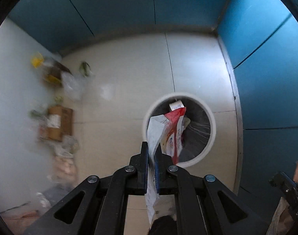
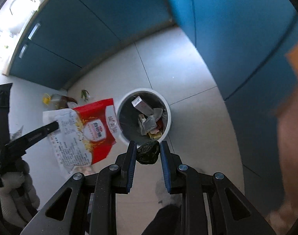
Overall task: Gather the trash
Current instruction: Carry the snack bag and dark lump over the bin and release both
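My left gripper (image 1: 151,148) is shut on a red and white food bag (image 1: 168,131), holding it just above the near rim of the white round trash bin (image 1: 211,129). The same bag (image 2: 86,131) shows in the right wrist view, left of the bin (image 2: 168,115), with the left gripper's finger (image 2: 51,127) on it. My right gripper (image 2: 146,145) is shut on a dark crumpled lump of trash (image 2: 148,152), just short of the bin's near rim. The bin holds a small carton (image 2: 142,104) and several wrappers.
More litter lies on the tiled floor at the left: a cardboard box (image 1: 58,123), clear plastic bags (image 1: 72,86), a yellow-capped bottle (image 2: 51,98) and green scraps (image 1: 85,68). Blue cabinets (image 1: 266,78) stand behind and to the right of the bin.
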### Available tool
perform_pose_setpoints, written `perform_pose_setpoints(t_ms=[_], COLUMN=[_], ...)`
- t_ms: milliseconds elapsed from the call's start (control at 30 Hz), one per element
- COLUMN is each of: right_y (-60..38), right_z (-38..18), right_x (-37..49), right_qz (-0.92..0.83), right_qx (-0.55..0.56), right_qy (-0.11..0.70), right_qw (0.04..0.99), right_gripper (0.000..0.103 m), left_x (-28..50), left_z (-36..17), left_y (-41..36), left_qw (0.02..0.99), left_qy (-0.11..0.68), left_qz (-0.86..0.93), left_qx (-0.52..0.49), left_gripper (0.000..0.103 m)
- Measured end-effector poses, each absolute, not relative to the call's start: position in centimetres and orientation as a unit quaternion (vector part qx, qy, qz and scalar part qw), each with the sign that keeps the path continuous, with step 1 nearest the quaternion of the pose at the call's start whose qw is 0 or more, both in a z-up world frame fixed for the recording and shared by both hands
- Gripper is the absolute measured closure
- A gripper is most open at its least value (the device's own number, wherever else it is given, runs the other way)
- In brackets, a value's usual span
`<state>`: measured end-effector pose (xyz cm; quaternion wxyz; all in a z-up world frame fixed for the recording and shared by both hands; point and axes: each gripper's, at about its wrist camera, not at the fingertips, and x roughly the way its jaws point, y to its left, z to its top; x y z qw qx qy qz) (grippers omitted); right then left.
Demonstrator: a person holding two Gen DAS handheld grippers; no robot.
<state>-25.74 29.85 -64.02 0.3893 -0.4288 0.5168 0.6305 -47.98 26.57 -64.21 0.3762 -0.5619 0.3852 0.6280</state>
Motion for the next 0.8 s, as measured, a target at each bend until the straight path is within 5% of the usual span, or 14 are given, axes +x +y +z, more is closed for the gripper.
perform_pose_setpoints(t_ms=[167, 367, 667, 733, 800], right_y=[33.7, 36.1, 37.1, 37.1, 37.0], right_z=[-74.0, -84.1, -92.1, -92.8, -93.1], right_x=[-28.4, -31.8, -35.1, -35.5, -35.8], right_qz=[0.623, 0.618, 0.609, 0.605, 0.604], right_qx=[-0.448, -0.476, -0.501, -0.503, -0.508], right_qy=[0.524, 0.526, 0.537, 0.54, 0.542], right_qw=[0.369, 0.338, 0.301, 0.298, 0.288], right_gripper=[0.077, 0.077, 0.077, 0.076, 0.076], left_x=[-50.3, -51.6, -51.2, -51.5, -51.9], left_z=[-75.5, -83.1, -85.2, -84.4, -83.2], left_y=[28.8, 30.3, 30.7, 30.5, 30.1], left_qw=[0.362, 0.347, 0.361, 0.369, 0.373], left_qy=[0.359, 0.34, 0.353, 0.344, 0.339], left_qz=[0.591, 0.57, 0.555, 0.563, 0.578], left_qx=[-0.626, -0.663, -0.661, -0.654, -0.642], left_gripper=[0.1, 0.099, 0.091, 0.077, 0.01])
